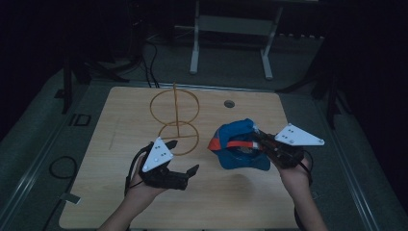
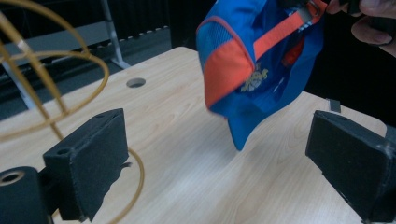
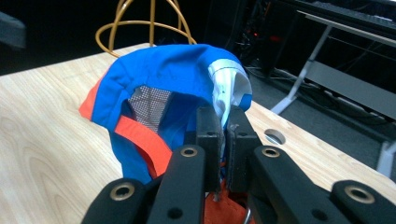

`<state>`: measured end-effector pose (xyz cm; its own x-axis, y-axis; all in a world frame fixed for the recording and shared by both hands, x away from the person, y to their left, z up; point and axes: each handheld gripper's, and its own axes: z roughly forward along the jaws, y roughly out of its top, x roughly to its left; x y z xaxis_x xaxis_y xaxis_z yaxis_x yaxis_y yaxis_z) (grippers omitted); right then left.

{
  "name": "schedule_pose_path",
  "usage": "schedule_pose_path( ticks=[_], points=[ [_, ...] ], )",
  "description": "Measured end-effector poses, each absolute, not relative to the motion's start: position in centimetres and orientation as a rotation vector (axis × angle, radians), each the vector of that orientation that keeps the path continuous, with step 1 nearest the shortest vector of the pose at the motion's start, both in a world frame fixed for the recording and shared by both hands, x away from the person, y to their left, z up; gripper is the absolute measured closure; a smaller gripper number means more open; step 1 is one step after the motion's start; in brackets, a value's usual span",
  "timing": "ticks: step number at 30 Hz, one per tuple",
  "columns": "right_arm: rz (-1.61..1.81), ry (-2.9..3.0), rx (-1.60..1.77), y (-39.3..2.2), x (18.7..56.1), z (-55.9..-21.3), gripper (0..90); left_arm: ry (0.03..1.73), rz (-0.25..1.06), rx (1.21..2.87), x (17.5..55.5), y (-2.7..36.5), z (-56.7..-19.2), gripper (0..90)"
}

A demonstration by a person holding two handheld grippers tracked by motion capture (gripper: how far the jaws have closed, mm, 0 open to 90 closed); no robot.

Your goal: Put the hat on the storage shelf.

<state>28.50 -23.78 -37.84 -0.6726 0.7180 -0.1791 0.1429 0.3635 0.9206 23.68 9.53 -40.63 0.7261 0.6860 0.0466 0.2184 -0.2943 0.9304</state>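
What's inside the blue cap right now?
Inside the blue cap a grey mesh lining and an orange strap show. The right gripper pinches its edge; the cap's deeper inside is hidden.

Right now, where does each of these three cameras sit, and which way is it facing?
High view: above the person's side of the wooden table, looking forward and down; both forearms, the left gripper and the right gripper show.
Left gripper view: rides the left gripper, looking between its open jaws at the hanging blue cap.
Right gripper view: rides the right gripper, whose jaws pinch the cap.
All three share the cap and the yellow wire stand.
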Motion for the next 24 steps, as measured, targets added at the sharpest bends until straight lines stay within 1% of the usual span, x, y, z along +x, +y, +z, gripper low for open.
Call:
schedule_pose_path(
  ticks=[5, 10, 15, 24],
  points=[
    [1.322, 2.066, 0.722, -23.4, 28.1, -37.9, 86.4, 0.671, 0.541, 1.863, 24.8, 8.2, -39.8, 7.6],
    [1.345, 2.079, 0.698, -23.0, 27.5, -37.8, 86.4, 0.665, 0.549, 1.872, 25.8, 7.1, -39.5, 11.2],
    [1.354, 2.094, 0.653, -22.5, 26.6, -37.7, 86.4, 0.638, 0.526, 1.868, 26.4, 6.4, -38.9, 17.8],
    [1.378, 2.12, 0.614, -21.7, 25.7, -38.1, 86.3, 0.59, 0.477, 1.924, 27.4, 5.0, -38.4, 22.1]
  ],
)
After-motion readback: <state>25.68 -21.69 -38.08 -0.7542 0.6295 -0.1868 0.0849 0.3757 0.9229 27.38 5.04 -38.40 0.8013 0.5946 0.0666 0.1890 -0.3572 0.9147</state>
